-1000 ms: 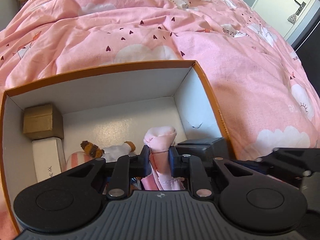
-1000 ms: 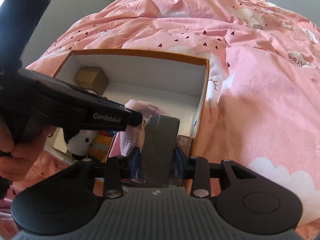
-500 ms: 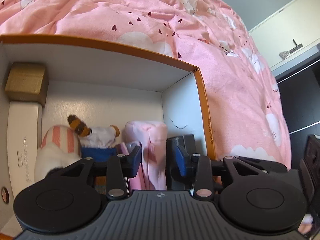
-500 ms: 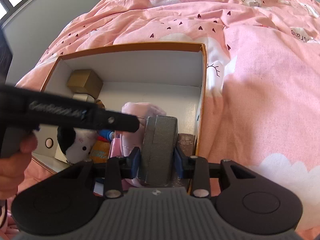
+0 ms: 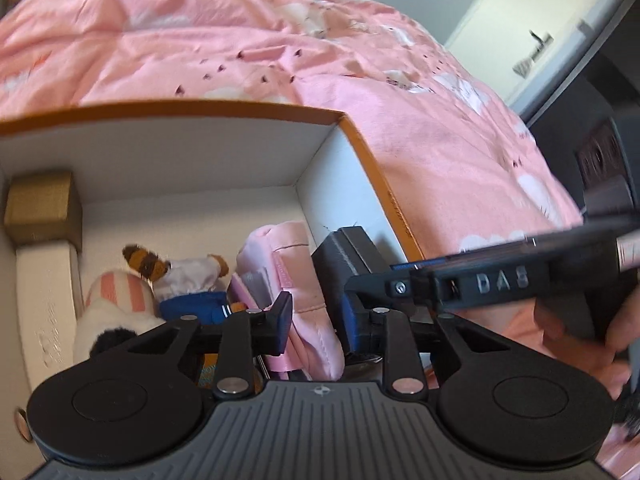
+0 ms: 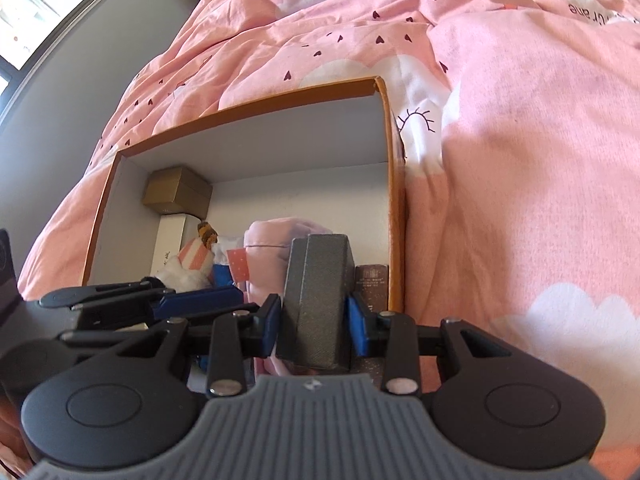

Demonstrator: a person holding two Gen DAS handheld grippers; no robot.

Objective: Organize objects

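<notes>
An open orange-rimmed box with white walls sits on the pink bed. My left gripper is open, its jaws either side of a pink fabric pouch standing in the box. My right gripper is shut on a dark grey box and holds it over the box's near right corner, beside the pouch. The grey box also shows in the left wrist view.
In the box lie a gold carton, a long white carton, a striped plush and a small doll. A brown book stands against the right wall. The pink duvet surrounds the box.
My left gripper has let go of the pink pouch and opened wider. My right gripper has carried the grey box lower into the box beside the pouch.
</notes>
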